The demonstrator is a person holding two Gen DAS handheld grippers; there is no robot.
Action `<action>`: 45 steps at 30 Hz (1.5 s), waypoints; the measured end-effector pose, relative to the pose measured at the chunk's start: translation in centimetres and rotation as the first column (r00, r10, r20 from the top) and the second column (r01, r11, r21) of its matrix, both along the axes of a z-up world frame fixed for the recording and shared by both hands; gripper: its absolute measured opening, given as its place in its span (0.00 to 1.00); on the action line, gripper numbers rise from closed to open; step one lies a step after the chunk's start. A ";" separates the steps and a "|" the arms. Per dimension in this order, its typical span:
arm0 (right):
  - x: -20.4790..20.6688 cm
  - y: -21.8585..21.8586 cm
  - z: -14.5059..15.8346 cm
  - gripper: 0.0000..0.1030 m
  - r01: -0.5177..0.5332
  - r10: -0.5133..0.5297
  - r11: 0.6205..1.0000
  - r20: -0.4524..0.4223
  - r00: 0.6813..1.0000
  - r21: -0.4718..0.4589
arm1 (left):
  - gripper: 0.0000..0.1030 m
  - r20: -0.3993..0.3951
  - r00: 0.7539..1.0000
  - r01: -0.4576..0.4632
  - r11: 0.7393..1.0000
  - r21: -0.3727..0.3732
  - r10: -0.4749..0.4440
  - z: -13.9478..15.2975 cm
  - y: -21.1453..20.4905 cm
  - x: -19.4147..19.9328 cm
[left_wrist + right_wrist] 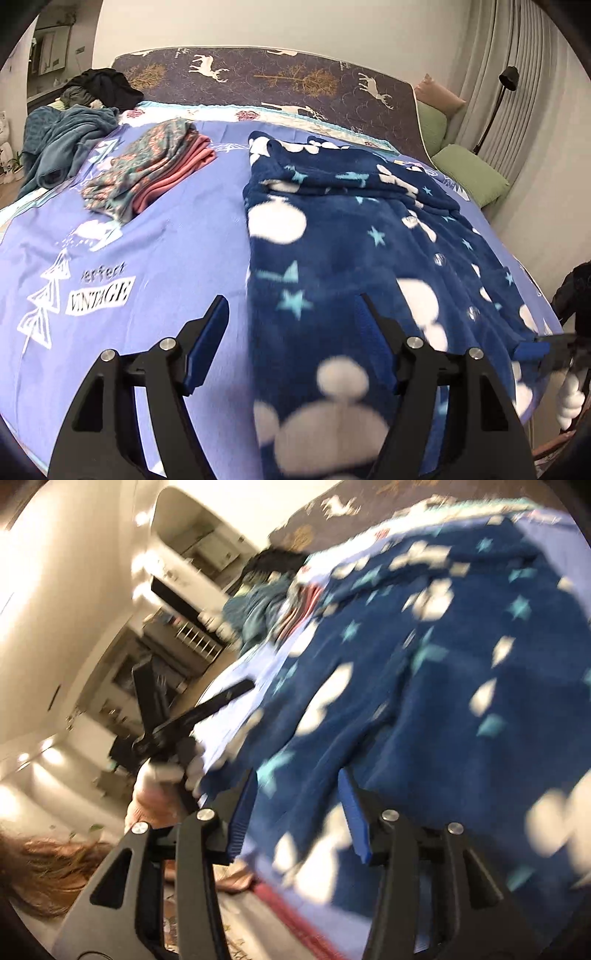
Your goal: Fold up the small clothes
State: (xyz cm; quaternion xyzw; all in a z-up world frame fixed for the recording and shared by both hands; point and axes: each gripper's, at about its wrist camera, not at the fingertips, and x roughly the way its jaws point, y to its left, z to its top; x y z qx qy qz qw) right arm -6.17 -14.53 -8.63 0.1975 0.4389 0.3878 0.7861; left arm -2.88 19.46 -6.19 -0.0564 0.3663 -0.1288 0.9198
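Observation:
A navy fleece garment [362, 236] with white clouds and teal stars lies spread on the bed's right half. My left gripper [291, 306] is open, hovering low over the garment's near left edge, one finger over the sheet, one over the fleece. My right gripper [297, 775] is open and tilted, close over the same garment [443, 672] at its near right edge; its blue pad shows in the left wrist view [532, 349]. The right view is blurred. The left gripper [207, 709] appears there, held by a white-gloved hand.
A folded stack of patterned and pink clothes [147, 170] lies on the purple sheet [166, 258] at the left. A teal blanket [62, 136] and dark clothes [107, 86] sit at the far left. Green pillows [469, 177] lie at the right.

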 end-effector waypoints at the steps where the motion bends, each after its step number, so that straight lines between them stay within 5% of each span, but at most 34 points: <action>1: -0.4 0.6 -0.5 0.48 -0.017 0.017 1.000 -0.011 1.000 0.001 | 0.69 0.001 1.000 0.001 1.000 -0.002 -0.001 -0.1 0.1 -0.6; 4: -0.7 2.5 -2.4 0.49 -0.033 0.030 0.998 -0.058 0.998 -0.044 | 0.69 0.001 1.000 -0.007 1.000 -0.005 0.007 -0.3 0.6 -2.5; 6: -0.8 3.1 -2.6 0.06 -0.010 0.005 0.998 -0.059 0.998 -0.070 | 0.69 0.008 1.000 -0.021 1.000 -0.007 0.021 -0.3 1.3 -3.8; 9: -1.6 1.0 0.2 0.06 0.048 -0.049 0.998 0.003 0.999 0.051 | 0.69 0.031 0.999 -0.038 0.999 -0.013 0.038 -0.1 2.3 -5.7; 11: -2.3 -0.7 1.8 0.06 0.112 -0.114 0.993 0.067 0.991 0.025 | 0.69 0.040 0.998 -0.040 0.999 -0.008 0.040 -0.1 2.8 -6.9; 14: -2.4 -2.2 0.8 0.16 0.113 -0.113 0.993 0.011 0.994 -0.035 | 0.69 0.038 0.999 -0.021 1.000 0.007 0.021 -0.4 3.3 -8.8; 15: -2.3 -2.3 0.0 0.32 0.118 -0.119 0.991 -0.018 0.993 -0.055 | 0.69 0.035 0.999 -0.015 1.000 0.013 0.015 -0.5 3.3 -9.2; 16: -2.4 -2.3 -0.9 0.36 0.135 -0.138 0.988 -0.040 0.990 -0.079 | 0.69 0.031 0.999 -0.008 1.000 0.022 0.007 -0.6 3.3 -9.6; 22: -4.3 -3.7 0.0 0.41 0.192 -0.189 0.980 0.043 0.981 -0.062 | 0.69 -0.001 0.999 0.042 0.998 -0.039 -0.042 -1.4 3.4 -10.9; 26: -5.4 -7.0 1.6 0.51 0.328 -0.316 0.940 0.117 0.942 -0.099 | 0.69 -0.055 0.995 0.068 0.983 -0.171 -0.079 -2.9 3.2 -10.5; 29: -6.6 -10.4 1.7 0.54 0.479 -0.458 0.864 0.153 0.876 -0.157 | 0.67 -0.100 0.992 0.050 0.969 -0.242 -0.076 -4.5 2.8 -9.7; 30: -7.0 -12.1 1.3 0.54 0.534 -0.516 0.829 0.140 0.845 -0.169 | 0.52 -0.093 0.993 0.044 0.968 -0.248 -0.069 -4.5 2.8 -9.7; 31: -7.2 -13.1 1.0 0.54 0.564 -0.550 0.808 0.124 0.826 -0.172 | 0.18 -0.089 0.992 0.058 0.958 -0.282 -0.086 -4.4 2.9 -9.6; 32: -7.4 -14.0 0.6 0.55 0.584 -0.574 0.794 0.109 0.812 -0.171 | 0.18 -0.095 0.991 0.062 0.947 -0.316 -0.096 -4.3 3.2 -9.6; 34: -8.0 -15.9 -0.6 0.55 0.615 -0.615 0.772 0.056 0.787 -0.160 | 0.17 -0.078 0.995 0.033 0.963 -0.268 -0.055 -3.3 4.0 -10.0; 38: -8.1 -16.9 -2.0 0.55 0.605 -0.609 0.785 0.011 0.793 -0.135 | 0.18 -0.051 0.995 0.066 0.969 -0.238 -0.080 -2.3 4.8 -10.4; 39: -7.9 -16.9 -2.2 0.57 0.599 -0.604 0.790 0.000 0.797 -0.129 | 0.21 -0.054 0.994 0.079 0.971 -0.225 -0.093 -2.4 4.3 -10.4; 42: -7.1 -16.1 -2.8 0.62 0.562 -0.570 0.819 -0.048 0.820 -0.119 | 0.51 -0.088 0.992 0.072 0.977 -0.202 -0.091 -2.9 3.4 -9.9; 45: -7.1 -16.0 -3.0 0.65 0.532 -0.541 0.836 -0.038 0.840 -0.132 | 0.56 -0.118 0.990 0.047 0.975 -0.217 -0.074 -3.9 3.5 -9.4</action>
